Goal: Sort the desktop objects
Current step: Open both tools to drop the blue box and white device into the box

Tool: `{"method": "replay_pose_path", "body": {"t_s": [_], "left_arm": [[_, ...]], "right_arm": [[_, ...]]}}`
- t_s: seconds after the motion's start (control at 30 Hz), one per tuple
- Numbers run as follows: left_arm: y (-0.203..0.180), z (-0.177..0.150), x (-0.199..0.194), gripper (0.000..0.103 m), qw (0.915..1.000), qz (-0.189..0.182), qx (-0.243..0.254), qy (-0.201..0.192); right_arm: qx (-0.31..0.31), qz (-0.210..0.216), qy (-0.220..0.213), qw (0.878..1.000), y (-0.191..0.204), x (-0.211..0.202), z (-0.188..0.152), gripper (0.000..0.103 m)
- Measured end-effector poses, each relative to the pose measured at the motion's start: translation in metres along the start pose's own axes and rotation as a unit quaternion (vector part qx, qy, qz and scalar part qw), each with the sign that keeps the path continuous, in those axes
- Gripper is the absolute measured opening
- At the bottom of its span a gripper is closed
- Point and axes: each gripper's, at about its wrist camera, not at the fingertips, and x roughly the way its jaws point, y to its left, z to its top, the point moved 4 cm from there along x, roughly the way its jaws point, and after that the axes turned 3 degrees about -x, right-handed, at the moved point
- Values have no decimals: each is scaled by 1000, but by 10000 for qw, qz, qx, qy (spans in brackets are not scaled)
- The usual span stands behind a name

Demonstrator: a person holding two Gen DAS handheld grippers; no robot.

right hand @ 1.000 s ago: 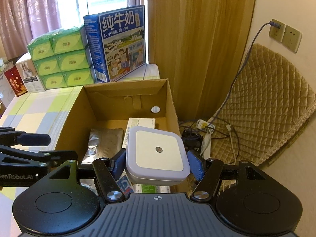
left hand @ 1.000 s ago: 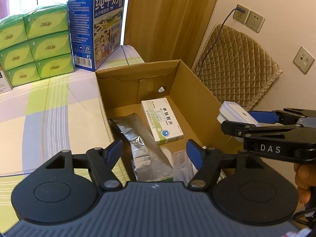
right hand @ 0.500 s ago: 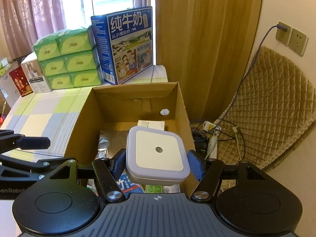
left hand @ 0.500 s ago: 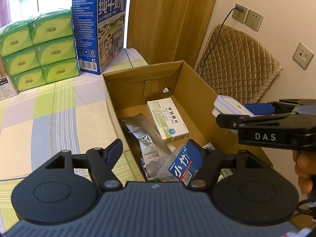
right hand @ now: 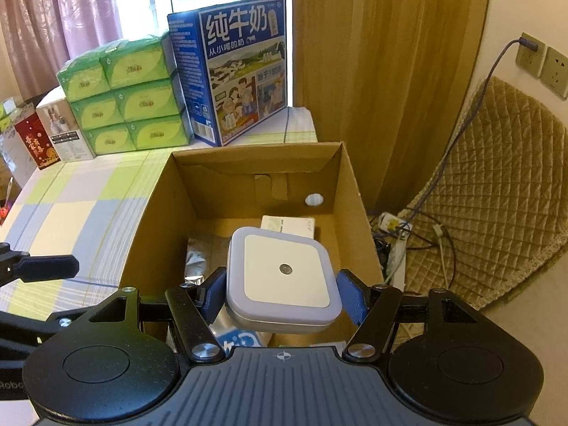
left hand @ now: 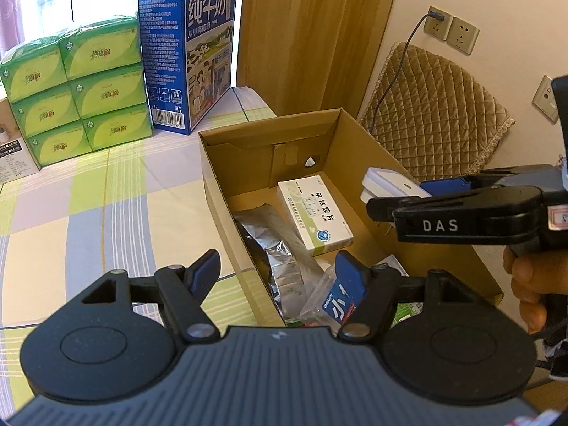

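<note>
Left wrist view. Surface: checked green, yellow and lilac cloth point(left hand: 88, 206); open brown cardboard box point(left hand: 372, 163) at its right edge, now lying farther ahead than a second ago. Left claw point(left hand: 277, 273): released, empty, drawn back toward the near corner. Contents: white medicine carton point(left hand: 314, 213), silver foil pouch point(left hand: 280, 252).

Right wrist view. Right claw point(right hand: 282, 296): clenched on the square white plug-in night light point(right hand: 284, 277), held above the box's near half, unreleased. Against the earlier frame it sits higher, with more interior showing. Judgement: deposit pending; light stays unsorted until let go.
</note>
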Motion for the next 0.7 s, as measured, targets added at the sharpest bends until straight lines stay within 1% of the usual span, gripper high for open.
{"method": "replay_pose_path", "body": {"t_s": [0.13,0.2,0.27,0.3,0.57,0.7], "left_arm": [[5,0,2,67,10000,19,-29,9],[7,0,2,67,10000,31,-56,15],[9,1,3,67,10000,48,-75,16],[10,0,2,67,10000,57,-80,14],[11,-1,-3,69,9999,104,-90,0],[11,0,-10,75,9998,158,-87,-64]], "right_arm": [[-35,9,33,10000,2,7,2,63],[1,2,-32,10000,2,8,3,64],[32,30,-93,9999,2,7,4,80],[23,52,-134,9999,3,6,5,81],[-67,46,-174,9998,6,-5,2,81],[-105,62,-192,9997,9,-13,-1,82]]}}
